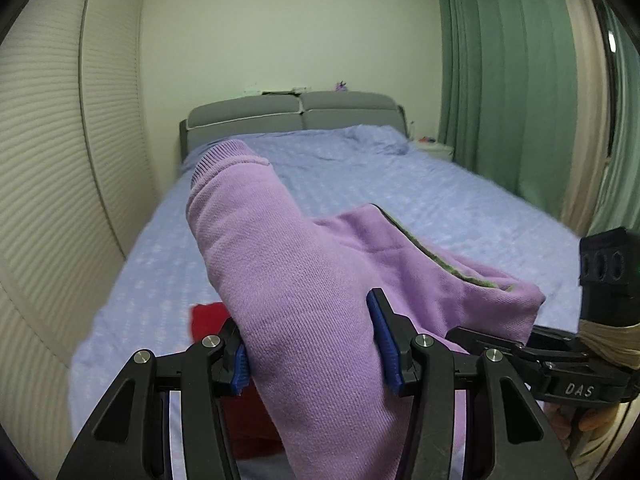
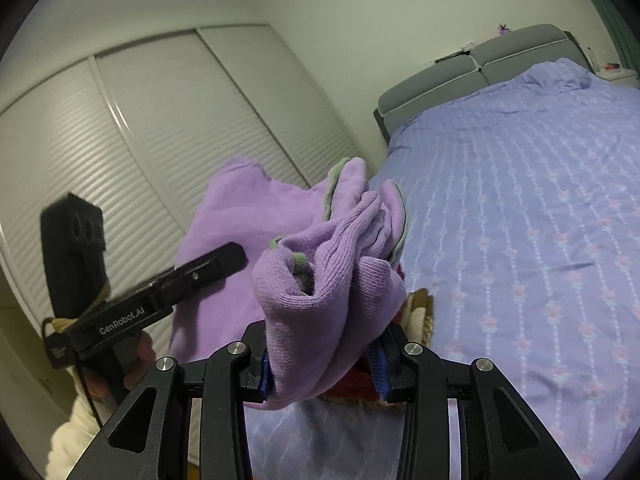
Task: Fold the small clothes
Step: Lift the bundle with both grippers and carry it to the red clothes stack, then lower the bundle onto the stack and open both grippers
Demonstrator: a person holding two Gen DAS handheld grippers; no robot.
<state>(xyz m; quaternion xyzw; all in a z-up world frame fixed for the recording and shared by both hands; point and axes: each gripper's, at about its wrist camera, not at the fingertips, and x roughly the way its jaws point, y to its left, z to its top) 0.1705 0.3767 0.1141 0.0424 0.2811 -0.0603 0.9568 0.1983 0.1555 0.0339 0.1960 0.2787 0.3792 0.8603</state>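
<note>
The left tongs (image 1: 316, 356) clamp a thick fold of the soft lilac knitted garment with green-edged trim (image 1: 280, 264), the blue pads (image 1: 384, 344) pressed against the cloth on both sides. From that grip a ribbed sleeve or hem end rises up and away ahead of the tongs, while the rest of the fabric spreads out to their right, held in the air above the bed with the lavender patterned cover (image 1: 440, 200).

The right tongs (image 2: 320, 368) hold a bunched handful of the same lilac garment (image 2: 332, 264); its folds and the green trim pile up just ahead of the fingers, and the cloth stretches off to their left, where the left tongs' black body shows against it.

Below and behind the left tongs lies a red cloth (image 1: 208, 320) on the bed cover. Beneath the right tongs there is a glimpse of red and cream fabric, too hidden to identify. The grey padded headboard (image 1: 296, 116) stands far ahead of both tongs.
</note>
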